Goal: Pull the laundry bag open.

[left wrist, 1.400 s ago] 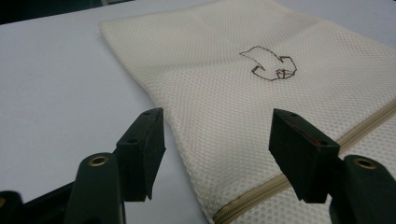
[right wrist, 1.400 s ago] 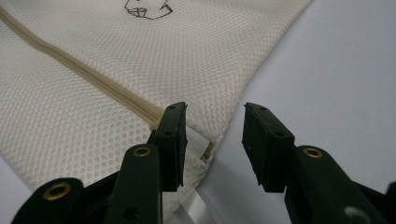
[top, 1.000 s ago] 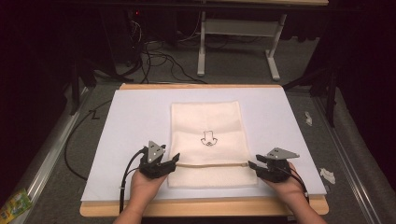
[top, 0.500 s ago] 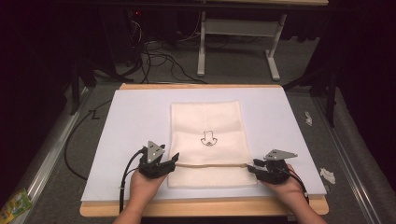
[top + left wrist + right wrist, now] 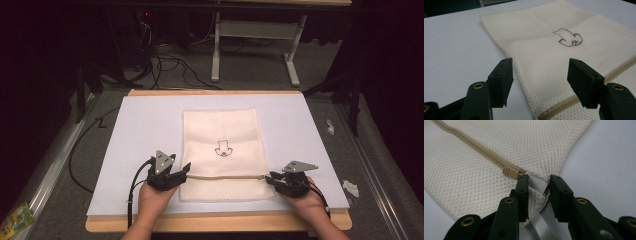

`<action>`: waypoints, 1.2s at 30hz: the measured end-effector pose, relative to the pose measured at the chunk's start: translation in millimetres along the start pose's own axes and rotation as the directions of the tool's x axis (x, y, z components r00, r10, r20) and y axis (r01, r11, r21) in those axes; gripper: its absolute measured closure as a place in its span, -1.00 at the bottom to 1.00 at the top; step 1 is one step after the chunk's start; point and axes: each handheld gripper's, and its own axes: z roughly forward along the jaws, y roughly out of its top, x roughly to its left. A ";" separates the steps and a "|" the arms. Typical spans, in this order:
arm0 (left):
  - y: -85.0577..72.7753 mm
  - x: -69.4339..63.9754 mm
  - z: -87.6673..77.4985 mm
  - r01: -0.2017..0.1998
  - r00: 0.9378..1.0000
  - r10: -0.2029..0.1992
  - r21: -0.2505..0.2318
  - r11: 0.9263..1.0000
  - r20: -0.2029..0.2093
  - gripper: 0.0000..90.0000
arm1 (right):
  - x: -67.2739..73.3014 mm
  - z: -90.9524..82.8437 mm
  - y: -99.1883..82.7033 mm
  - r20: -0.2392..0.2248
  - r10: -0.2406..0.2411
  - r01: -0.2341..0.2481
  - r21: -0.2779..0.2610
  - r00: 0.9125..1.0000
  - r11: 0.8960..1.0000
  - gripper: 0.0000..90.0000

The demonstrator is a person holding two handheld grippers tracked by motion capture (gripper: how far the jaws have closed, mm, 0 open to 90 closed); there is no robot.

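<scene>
Pinching the bag [image 5: 486, 165] edge beside the zipper pull [image 5: 511, 172], right gripper [image 5: 537, 185] clamps mesh near the table's front. Left gripper [image 5: 540, 80] gapes, empty, over the opposite zipper end. Likely step: anchoring before unzipping; next needs grabbing the pull. Emblem [image 5: 223, 149] lies beyond.

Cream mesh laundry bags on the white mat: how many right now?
1. A single cream mesh zip bag lies flat at the centre of the white mat, its zipper running between the left gripper and right gripper. Nothing shows beneath it.
</scene>
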 end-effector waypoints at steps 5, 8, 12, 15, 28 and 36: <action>2.3 -3.1 -5.2 -0.004 1.000 0.005 -0.023 1.000 0.010 -0.15 | -0.5 0.0 -0.1 -0.001 0.006 -0.006 -0.002 1.000 1.000 0.62; 2.8 -1.8 -4.9 -0.006 1.000 0.007 -0.026 1.000 0.022 -0.15 | 1.1 0.4 0.8 0.007 0.014 -0.014 0.001 1.000 1.000 0.67; 3.0 -0.5 -3.9 -0.036 0.999 0.037 -0.022 0.999 0.009 -0.15 | 3.7 0.6 1.7 0.019 0.008 -0.008 0.002 1.000 1.000 0.74; 3.9 -0.3 -4.4 -0.041 0.999 0.041 -0.022 0.999 0.011 -0.16 | 6.7 -0.6 3.4 0.027 -0.010 0.010 0.008 1.000 1.000 0.83; 10.2 -16.5 -0.9 -0.012 0.997 0.014 -0.033 0.999 0.071 -0.07 | 7.9 -10.4 8.7 0.016 -0.027 0.027 -0.034 1.000 0.999 0.87; 21.6 -76.0 23.2 -0.038 0.974 0.039 -0.011 0.999 0.225 0.00 | 6.0 -13.7 11.3 -0.006 -0.064 0.063 -0.046 0.998 0.997 0.88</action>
